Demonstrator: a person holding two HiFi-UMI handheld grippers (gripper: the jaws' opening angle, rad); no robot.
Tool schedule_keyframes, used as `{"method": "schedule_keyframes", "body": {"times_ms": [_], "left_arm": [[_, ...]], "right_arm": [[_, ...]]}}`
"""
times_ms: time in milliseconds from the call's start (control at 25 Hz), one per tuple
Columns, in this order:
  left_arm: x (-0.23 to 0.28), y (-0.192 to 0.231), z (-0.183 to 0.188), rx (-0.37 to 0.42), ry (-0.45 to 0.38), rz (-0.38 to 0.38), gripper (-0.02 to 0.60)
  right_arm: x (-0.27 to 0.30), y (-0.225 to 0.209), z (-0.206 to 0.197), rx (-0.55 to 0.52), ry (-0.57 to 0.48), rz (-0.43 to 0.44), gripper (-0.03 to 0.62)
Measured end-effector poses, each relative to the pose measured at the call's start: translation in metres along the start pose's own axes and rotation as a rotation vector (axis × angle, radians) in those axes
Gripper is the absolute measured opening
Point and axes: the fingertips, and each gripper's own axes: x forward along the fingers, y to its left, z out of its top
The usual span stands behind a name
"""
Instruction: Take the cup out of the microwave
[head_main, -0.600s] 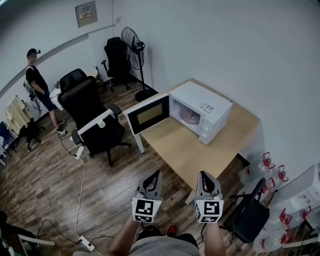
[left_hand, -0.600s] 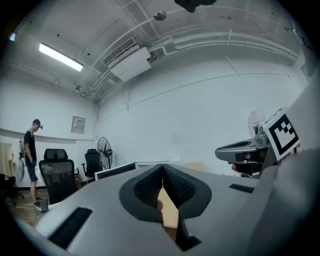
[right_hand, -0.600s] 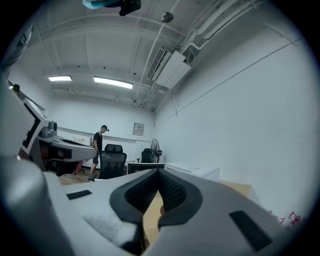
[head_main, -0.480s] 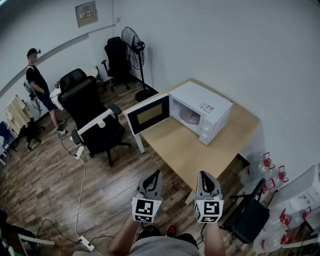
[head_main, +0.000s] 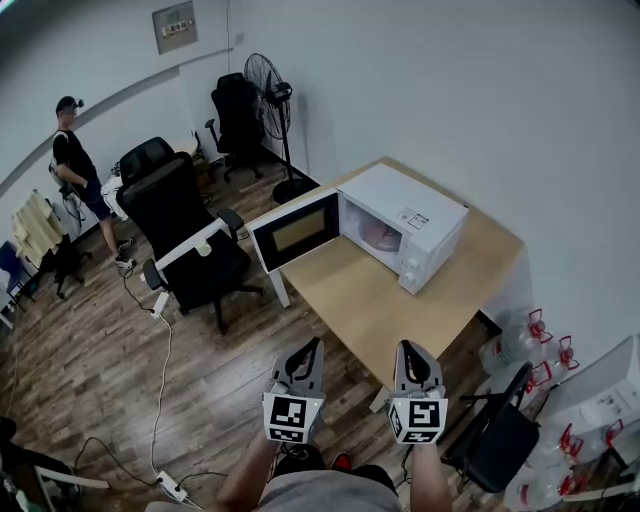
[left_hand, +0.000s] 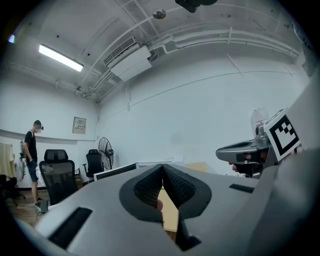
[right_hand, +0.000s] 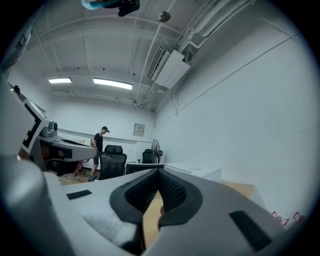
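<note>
Facing the open microwave (head_main: 405, 238), left hand-held gripper (head_main: 313, 347) and right hand-held gripper (head_main: 405, 349), both closed, empty

I can't read a single word or number from here. The microwave (head_main: 430, 235) has a small label (head_main: 413, 217) on its top, print too fine to read. A plate (head_main: 174, 26) on the far left wall is equally illegible. The left gripper (head_main: 314, 346) and right gripper (head_main: 405, 349) carry only patterned square markers (head_main: 289, 417).

White walls (head_main: 420, 80), wood floor (head_main: 90, 350), office chairs (head_main: 180, 220), fan (head_main: 262, 85)
</note>
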Motion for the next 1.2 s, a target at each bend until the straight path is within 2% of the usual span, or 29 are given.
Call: {"method": "schedule_keyframes", "body": {"times_ms": [280, 520, 880, 1200], "left_arm": [[0.03, 0.01, 0.005, 0.005, -0.013, 0.007, 0.023], [0.075, 0.031, 0.004, 0.013, -0.014, -0.016, 0.023], [0.181, 0.081, 0.01, 0.028, -0.006, -0.118, 0.023], [0.272, 0.11, 0.005, 0.021, 0.013, -0.225, 0.023]], "right_arm": [[0.029, -0.012, 0.003, -0.009, -0.006, 0.01, 0.018], [0.076, -0.024, 0.004, -0.012, -0.008, -0.01, 0.018], [0.175, -0.047, 0.006, 0.011, 0.005, -0.101, 0.018], [0.247, -0.077, 0.0, 0.04, 0.033, -0.215, 0.018]]}}
